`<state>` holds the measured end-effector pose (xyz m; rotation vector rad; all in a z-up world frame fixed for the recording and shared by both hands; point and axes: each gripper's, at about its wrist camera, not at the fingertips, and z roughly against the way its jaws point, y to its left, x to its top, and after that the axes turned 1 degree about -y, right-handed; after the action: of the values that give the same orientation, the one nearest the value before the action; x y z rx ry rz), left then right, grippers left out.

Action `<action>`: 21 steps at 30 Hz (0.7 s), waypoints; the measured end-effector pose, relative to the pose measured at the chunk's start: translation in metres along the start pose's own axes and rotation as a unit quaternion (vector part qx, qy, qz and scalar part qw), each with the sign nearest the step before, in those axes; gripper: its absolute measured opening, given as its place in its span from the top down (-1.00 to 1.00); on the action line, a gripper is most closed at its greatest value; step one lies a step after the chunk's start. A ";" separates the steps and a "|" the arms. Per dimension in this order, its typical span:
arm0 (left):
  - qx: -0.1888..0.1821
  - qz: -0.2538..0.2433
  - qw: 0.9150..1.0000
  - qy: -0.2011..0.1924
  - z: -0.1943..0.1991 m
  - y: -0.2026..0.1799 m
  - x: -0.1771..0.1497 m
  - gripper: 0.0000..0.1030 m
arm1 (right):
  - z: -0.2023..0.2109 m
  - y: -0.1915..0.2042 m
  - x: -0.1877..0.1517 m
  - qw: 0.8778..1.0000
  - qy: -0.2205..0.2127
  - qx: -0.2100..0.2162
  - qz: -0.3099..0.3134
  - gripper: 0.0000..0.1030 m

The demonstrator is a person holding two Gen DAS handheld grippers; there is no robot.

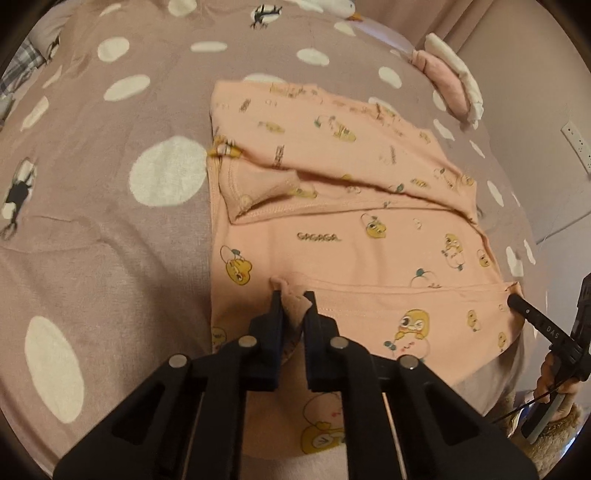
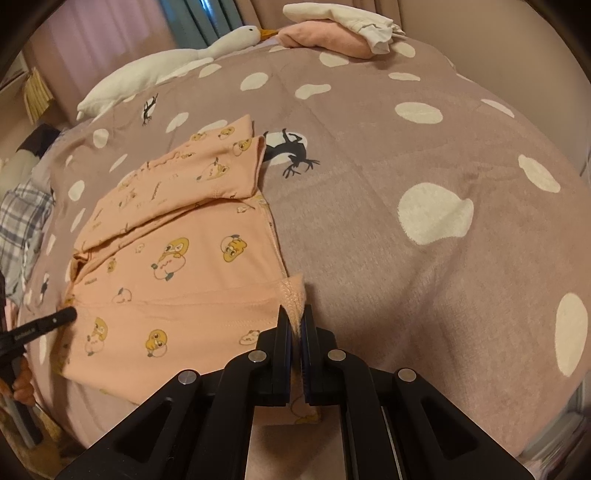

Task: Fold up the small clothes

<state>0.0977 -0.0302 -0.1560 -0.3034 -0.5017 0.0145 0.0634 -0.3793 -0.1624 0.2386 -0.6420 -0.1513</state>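
A small pink garment (image 1: 369, 240) printed with yellow ducks lies flat on the bed, its sleeves folded in over the upper part. In the left wrist view my left gripper (image 1: 293, 295) is shut on a pinched-up bit of the near hem, left of centre. My right gripper (image 1: 517, 301) shows at the garment's right end, held by a hand (image 1: 554, 376). In the right wrist view the same pink garment (image 2: 184, 266) spreads to the left, and my right gripper (image 2: 295, 310) is shut on its near right corner, which sticks up between the pads. The left gripper (image 2: 68, 314) touches the hem at far left.
A mauve blanket (image 1: 110, 258) with white spots and black deer covers the bed. A folded pink and white pile (image 2: 332, 33) rests at the far edge, beside a white goose plush (image 2: 166, 62). Plaid cloth (image 2: 22, 214) lies at the left. A wall socket (image 1: 576, 144) is at right.
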 end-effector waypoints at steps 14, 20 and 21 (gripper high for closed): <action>-0.015 0.008 0.994 -0.106 0.089 -0.015 0.006 0.85 | 0.049 0.021 0.024 0.996 -0.080 0.022 0.024 0.90; -0.006 0.006 0.990 -0.140 0.112 -0.019 0.015 0.85 | 0.065 0.032 0.039 0.992 -0.114 0.037 0.036 0.90; -0.006 0.005 0.989 -0.145 0.115 -0.020 0.016 0.85 | 0.067 0.034 0.042 0.991 -0.120 0.038 0.039 0.90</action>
<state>0.0555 -0.0150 -0.0471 -0.3173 -0.7899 0.0660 0.0581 -0.3675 -0.0771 0.2707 -0.8955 -0.0796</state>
